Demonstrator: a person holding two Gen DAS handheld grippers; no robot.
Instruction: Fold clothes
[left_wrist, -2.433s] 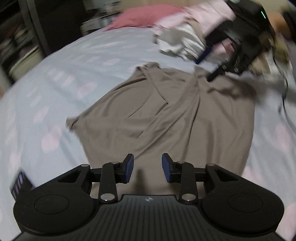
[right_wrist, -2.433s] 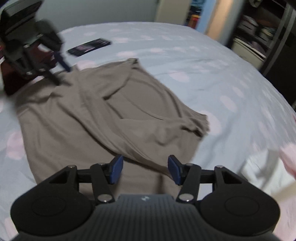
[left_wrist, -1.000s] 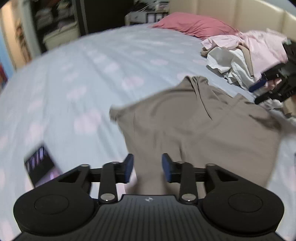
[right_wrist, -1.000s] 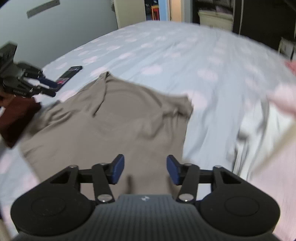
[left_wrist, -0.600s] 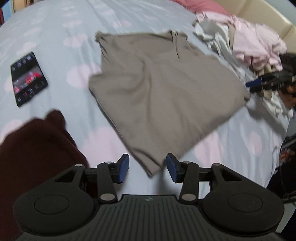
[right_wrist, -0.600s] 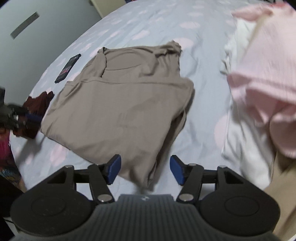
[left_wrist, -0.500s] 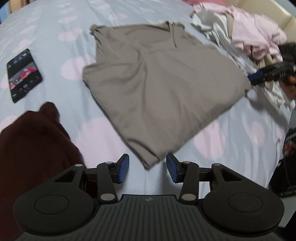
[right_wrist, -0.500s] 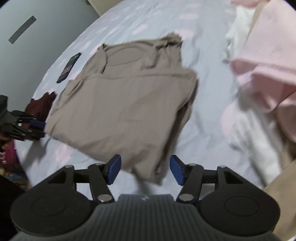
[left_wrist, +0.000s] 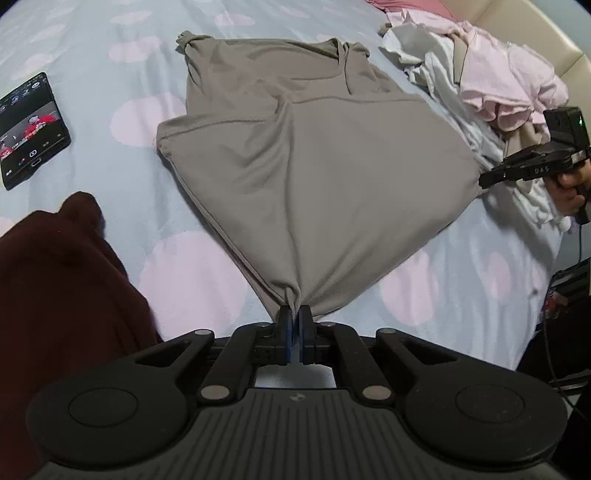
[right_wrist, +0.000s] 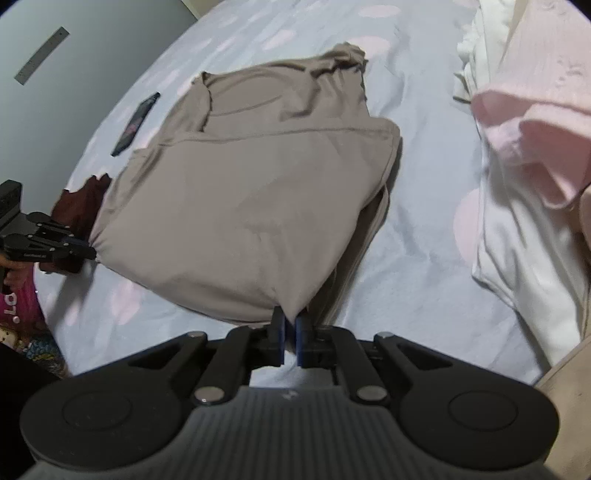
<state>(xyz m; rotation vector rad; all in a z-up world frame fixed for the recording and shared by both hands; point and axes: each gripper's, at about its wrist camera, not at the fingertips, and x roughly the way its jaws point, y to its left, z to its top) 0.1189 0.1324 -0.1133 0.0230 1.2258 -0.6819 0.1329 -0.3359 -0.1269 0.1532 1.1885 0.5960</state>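
While both grippers pinch the cloth, the step in hand looks like lifting the near edge of the shirt to fold it over. The left gripper (left_wrist: 294, 325) has its blue fingers (left_wrist: 283, 332) squeezed tight on one bottom corner of the tan shirt (left_wrist: 314, 158). The right gripper (right_wrist: 289, 330) is squeezed tight on the other bottom corner, so the cloth bunches into a little point at each pinch.

To do this well, I think both hands should go up together and stay level, so the edge between them stays pulled straight. Then they should carry that edge toward the neck end and set it down flat. If one hand pulls harder, the shirt may slide or go crooked.

The shirt is soft and thin. It lies on the blue bed sheet (left_wrist: 110, 92) with pink dots, its sides already folded in, and the neck end is far from the grippers. A phone (left_wrist: 29, 125) lies near it, apart. A dark red cloth (left_wrist: 62, 266) sits beside the left gripper. A pile of pink and white clothes (right_wrist: 528, 122) waits on the right.
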